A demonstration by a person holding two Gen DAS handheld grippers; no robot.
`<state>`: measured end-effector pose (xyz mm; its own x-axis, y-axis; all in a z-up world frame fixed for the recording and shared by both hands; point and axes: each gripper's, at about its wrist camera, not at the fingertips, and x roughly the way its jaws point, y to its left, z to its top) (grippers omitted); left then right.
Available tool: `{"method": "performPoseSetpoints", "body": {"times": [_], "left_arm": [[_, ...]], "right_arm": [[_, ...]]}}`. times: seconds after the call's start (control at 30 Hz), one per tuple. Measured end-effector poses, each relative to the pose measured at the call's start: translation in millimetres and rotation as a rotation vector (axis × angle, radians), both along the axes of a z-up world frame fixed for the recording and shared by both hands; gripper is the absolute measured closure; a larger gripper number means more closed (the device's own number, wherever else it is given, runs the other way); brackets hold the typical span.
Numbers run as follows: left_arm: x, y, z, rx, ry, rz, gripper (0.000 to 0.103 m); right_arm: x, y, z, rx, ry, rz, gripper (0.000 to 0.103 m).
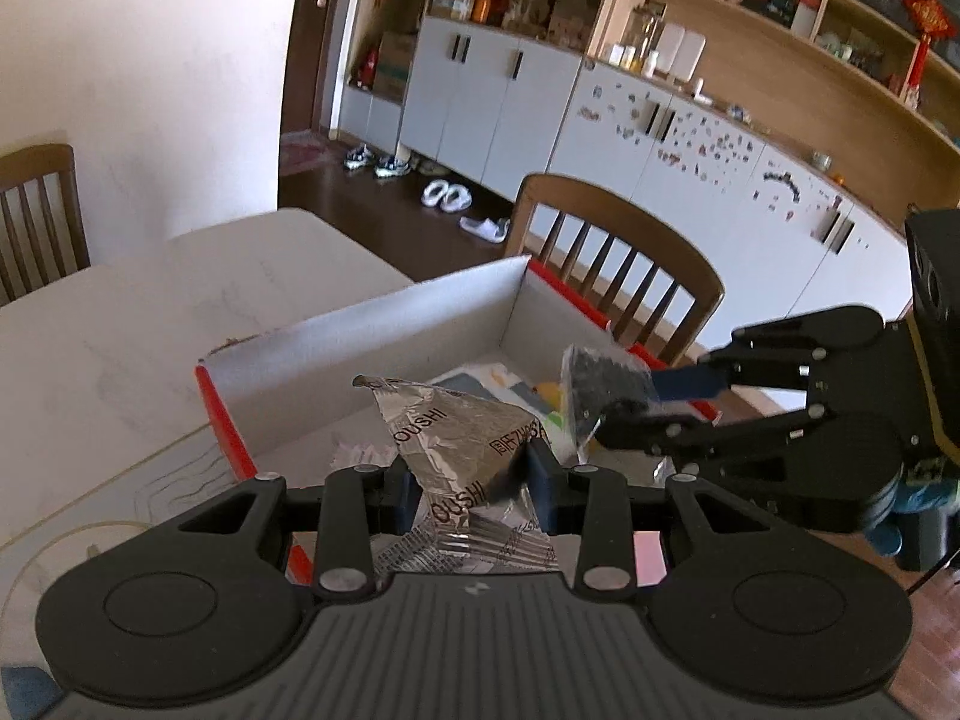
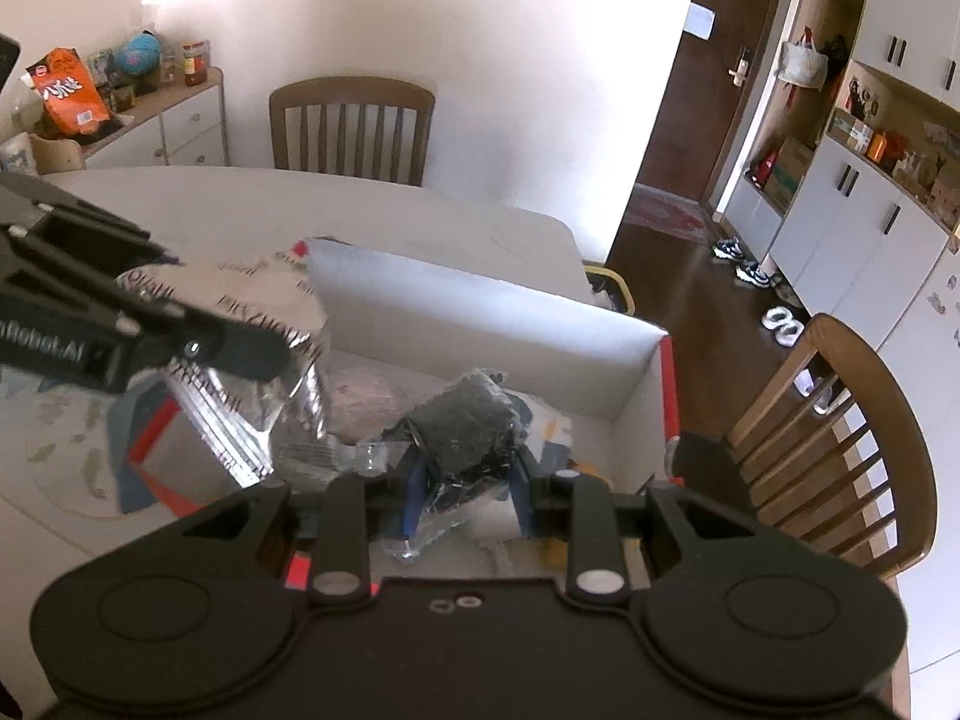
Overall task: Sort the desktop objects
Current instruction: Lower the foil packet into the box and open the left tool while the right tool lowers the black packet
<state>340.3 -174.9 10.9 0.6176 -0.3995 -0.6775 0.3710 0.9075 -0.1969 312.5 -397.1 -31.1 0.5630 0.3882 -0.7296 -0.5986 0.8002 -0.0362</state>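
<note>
A: What did the left gripper (image 1: 471,483) have?

B: A silver foil packet (image 1: 462,438), pinched between its fingers and held above the open cardboard box (image 1: 384,324) on the desk (image 1: 120,324). The packet looked light and crinkly, probably slippery; it stood up in a peak beyond the fingers, so the hold was low on its body.

A: And the right gripper (image 2: 462,495)?

B: It was clamped on a clear plastic bag (image 2: 462,420) with something dark and grainy inside, also above the box. From the left wrist view the bag poked out past the blue fingertips (image 1: 690,383).

A: How would that one handle?

B: Soft and floppy, I judged. The loose film could slide or tear, so a hold on the bulky dark part seemed safer than on the thin edge.

A: Was anything already in the box?

B: Yes, some paper or cards and other wrappers lay on its floor; I could not tell exactly what.

A: Any risk?

B: The two grippers were near each other, so lowering both together might have made them collide.
</note>
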Motion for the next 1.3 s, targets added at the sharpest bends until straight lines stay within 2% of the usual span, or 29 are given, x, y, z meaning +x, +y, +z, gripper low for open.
{"method": "performPoseSetpoints", "body": {"times": [0.37, 1.0, 1.3], "left_arm": [[24, -19, -25, 0.079, 0.081, -0.030, 0.068], [44, -27, -53, 0.114, 0.192, -0.075, 0.068], [46, -28, -55, 0.121, 0.205, -0.073, 0.067]], "right_arm": [[30, 0, -23, -0.013, 0.043, -0.008, 0.075], [55, 8, -46, -0.025, 0.107, -0.025, 0.075], [59, 11, -55, -0.034, 0.134, -0.030, 0.072]]}}
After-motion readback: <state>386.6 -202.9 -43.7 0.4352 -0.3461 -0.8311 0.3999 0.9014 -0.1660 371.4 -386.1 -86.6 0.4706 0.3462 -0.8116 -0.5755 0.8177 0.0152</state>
